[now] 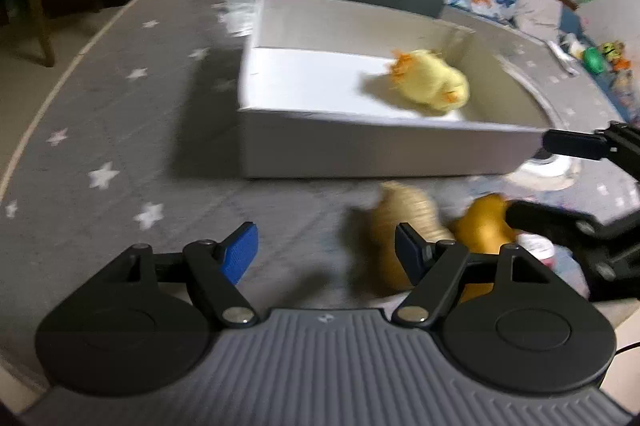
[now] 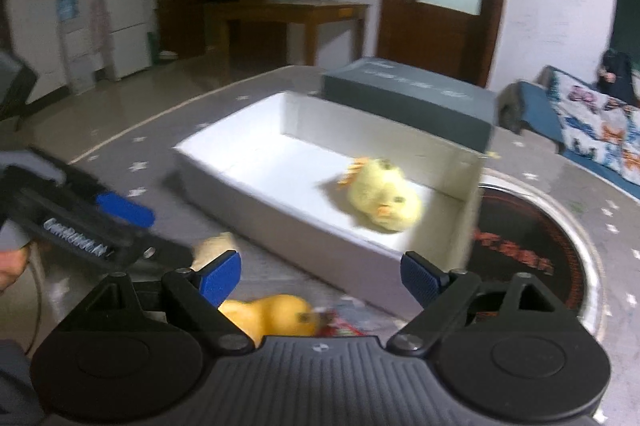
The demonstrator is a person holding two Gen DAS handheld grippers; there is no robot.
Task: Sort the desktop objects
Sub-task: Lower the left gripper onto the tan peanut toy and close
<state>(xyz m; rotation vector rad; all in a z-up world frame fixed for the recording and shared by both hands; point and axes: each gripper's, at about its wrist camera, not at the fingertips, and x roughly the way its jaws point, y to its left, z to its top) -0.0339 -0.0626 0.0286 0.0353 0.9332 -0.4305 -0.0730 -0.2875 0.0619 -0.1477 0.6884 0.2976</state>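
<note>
Ribbed grey housing and black arms fill the near edge of both views. Left gripper (image 1: 326,254) has its blue textured pads apart, nothing between them. Just past its right pad sits a tan ridged toy (image 1: 404,222), with a smooth orange gourd-shaped toy (image 1: 484,222) beside that. Right gripper (image 2: 320,276) is spread too, with the gourd (image 2: 272,314) low between its pads and not touching them. Ahead of both claws is the white cardboard box (image 1: 360,150), with a fluffy yellow plush chick (image 1: 430,82) lying inside it. Beyond that box is a dark grey box (image 2: 408,98); its lettering is too blurry to read. Everything's on a grey star-print tablecloth (image 1: 120,146).
</note>
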